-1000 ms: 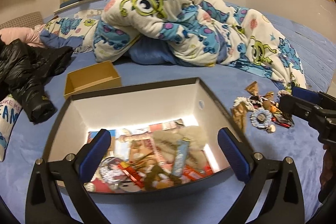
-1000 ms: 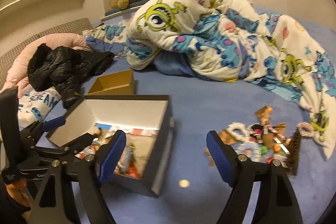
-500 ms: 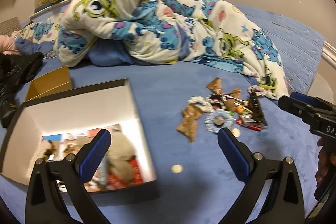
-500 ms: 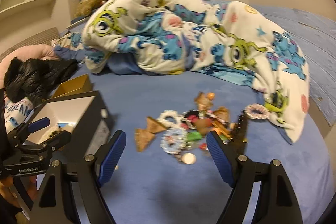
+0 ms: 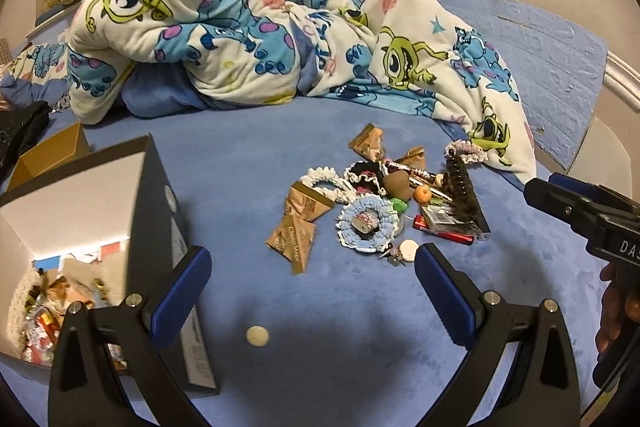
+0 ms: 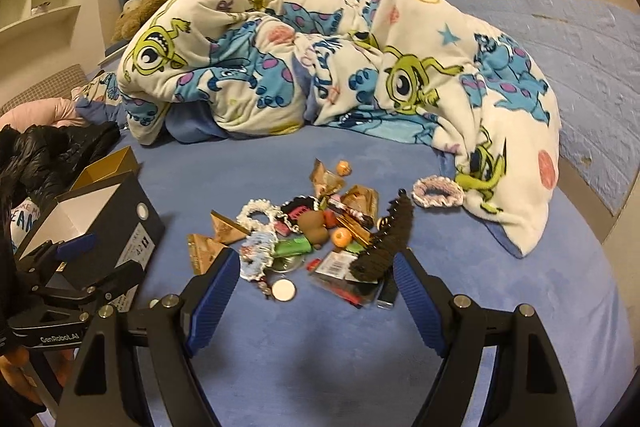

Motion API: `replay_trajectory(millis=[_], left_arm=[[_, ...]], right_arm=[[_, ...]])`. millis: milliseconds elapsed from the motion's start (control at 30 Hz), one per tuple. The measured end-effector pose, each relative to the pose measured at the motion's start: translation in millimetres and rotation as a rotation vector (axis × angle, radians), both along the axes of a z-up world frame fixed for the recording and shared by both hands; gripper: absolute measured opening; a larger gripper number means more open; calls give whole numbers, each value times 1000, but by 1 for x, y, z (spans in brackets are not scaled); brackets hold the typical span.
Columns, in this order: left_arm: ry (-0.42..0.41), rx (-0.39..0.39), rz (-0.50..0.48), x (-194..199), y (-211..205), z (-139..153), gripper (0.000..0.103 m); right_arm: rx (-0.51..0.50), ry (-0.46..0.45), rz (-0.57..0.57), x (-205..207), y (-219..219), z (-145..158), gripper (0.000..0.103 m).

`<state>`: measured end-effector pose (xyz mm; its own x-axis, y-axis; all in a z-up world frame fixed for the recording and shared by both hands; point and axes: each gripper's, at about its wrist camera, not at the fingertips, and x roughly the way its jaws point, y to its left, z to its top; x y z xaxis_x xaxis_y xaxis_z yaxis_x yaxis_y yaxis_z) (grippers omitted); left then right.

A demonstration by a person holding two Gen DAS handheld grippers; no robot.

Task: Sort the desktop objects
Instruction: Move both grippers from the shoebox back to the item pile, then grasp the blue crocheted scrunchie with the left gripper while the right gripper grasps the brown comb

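A heap of small items (image 5: 380,203) lies on the blue bed: brown snack packets (image 5: 296,239), a light-blue crochet scrunchie (image 5: 368,223), a black comb (image 5: 464,195), orange balls, a white disc (image 5: 409,250). A lone coin (image 5: 257,335) rests nearer me. My left gripper (image 5: 312,287) is open and empty, short of the heap, with the black box (image 5: 156,207) of sorted items on its left. My right gripper (image 6: 316,287) is open and empty just before the heap (image 6: 320,227), with the white disc (image 6: 283,291) and the black comb (image 6: 388,235) between its fingers' line.
A bunched monster-print blanket (image 6: 320,47) lies behind the heap, with a pink scrunchie (image 6: 438,191) at its edge. A small cardboard box (image 6: 108,167) and a black jacket (image 6: 48,155) are at the left beyond the black box (image 6: 132,227). The bed's edge curves at the right.
Both grippers have swung right, from over the black box to the heap of small items. Both have stayed open and empty.
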<state>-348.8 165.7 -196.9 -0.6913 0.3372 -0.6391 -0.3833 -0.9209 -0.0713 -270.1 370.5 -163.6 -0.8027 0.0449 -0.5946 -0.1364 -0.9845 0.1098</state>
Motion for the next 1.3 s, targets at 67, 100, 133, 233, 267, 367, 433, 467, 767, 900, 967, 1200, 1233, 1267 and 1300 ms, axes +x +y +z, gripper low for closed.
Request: replay_trajectory(millis=[67, 100, 133, 233, 267, 367, 433, 467, 767, 900, 967, 1200, 1233, 1267, 1300], left_arm=[[13, -26, 6, -2, 7, -6, 103], [26, -42, 11, -2, 10, -7, 103], [41, -61, 13, -2, 13, -9, 103], [48, -67, -12, -7, 22, -12, 103], [39, -51, -20, -9, 26, -12, 103], [38, -14, -51, -16, 37, -13, 103], [33, -8, -66, -21, 48, -16, 103], [28, -6, -77, -25, 54, -20, 103], [-4, 7, -188, -54, 93, -54, 103], [-40, 10, -197, -64, 99, -69, 102], [-63, 17, -201, -68, 101, -76, 102], [-124, 18, -221, -79, 104, -86, 98], [-136, 14, -222, -80, 105, -88, 88], [-144, 10, -220, -81, 105, -90, 83], [-143, 0, -208, -82, 105, -90, 73]], right_arm=[[-3, -5, -4, -2, 3, -5, 81], [0, -8, -8, -3, 6, -8, 81], [2, -11, -16, -4, 8, -10, 81], [-16, -12, -34, -13, 20, -18, 81], [-21, -14, -42, -16, 24, -21, 81], [-41, -20, -68, -27, 37, -32, 81], [-62, -19, -86, -33, 47, -39, 81], [-69, -23, -90, -36, 50, -41, 81], [-86, -63, -110, -80, 75, -71, 81], [-44, -87, -107, -99, 73, -80, 81], [-29, -112, -107, -107, 73, -90, 81], [-38, -174, -114, -115, 73, -107, 73], [-38, -180, -112, -115, 73, -108, 66], [-38, -188, -107, -116, 72, -110, 60], [-28, -195, -111, -117, 70, -111, 56]])
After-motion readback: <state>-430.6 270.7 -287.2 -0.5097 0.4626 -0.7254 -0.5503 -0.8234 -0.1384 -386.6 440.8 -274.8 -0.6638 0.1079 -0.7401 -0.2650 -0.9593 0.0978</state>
